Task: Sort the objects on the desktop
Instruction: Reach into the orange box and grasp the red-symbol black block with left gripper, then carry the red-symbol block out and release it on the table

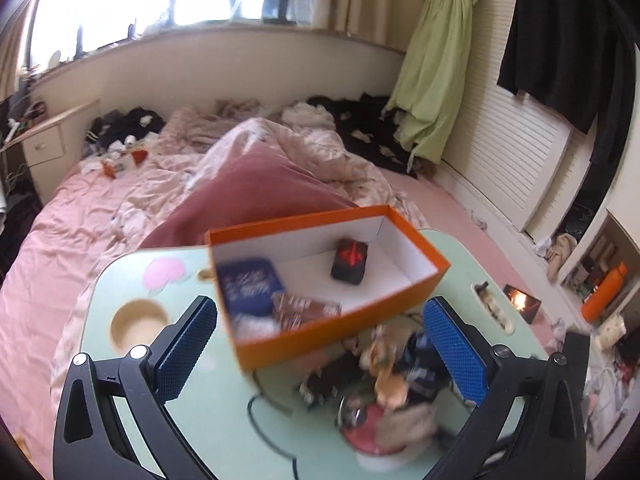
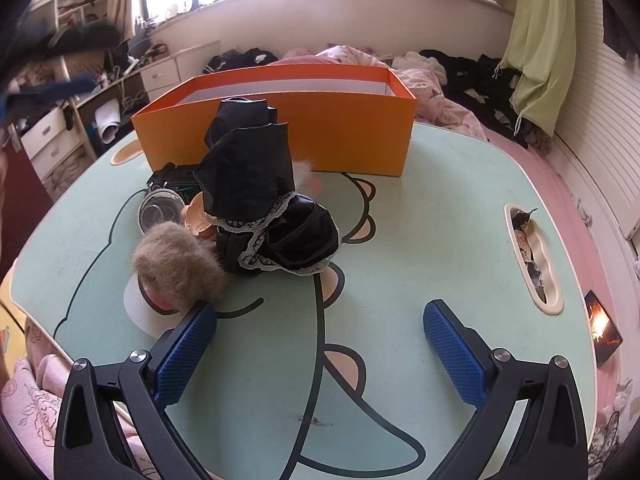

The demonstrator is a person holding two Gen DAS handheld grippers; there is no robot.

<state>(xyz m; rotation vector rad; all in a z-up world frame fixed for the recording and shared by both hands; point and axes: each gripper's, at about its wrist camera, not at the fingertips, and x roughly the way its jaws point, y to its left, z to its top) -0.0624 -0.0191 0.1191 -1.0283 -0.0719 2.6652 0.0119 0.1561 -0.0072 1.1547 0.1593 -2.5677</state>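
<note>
Right hand-held gripper (image 2: 320,354) spread wide, empty; doll (image 2: 256,208) ahead, left of centre.

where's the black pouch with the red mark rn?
Left wrist view: black pouch lies inside the orange box, toward its far right end, apart from the blue item at the near left.

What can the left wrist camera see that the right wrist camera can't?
Only the left wrist view looks down into the orange box: a dark blue packet, a brown packet and a small black thing with red on top lie inside.

Only the right wrist view shows sharply the doll in a black dress with white lace, its fuzzy brown hair and a small glass bowl; in the left view that heap is blurred.

Both show the box, the green cartoon table, the pink bed and open, empty blue-padded jaws.
</note>
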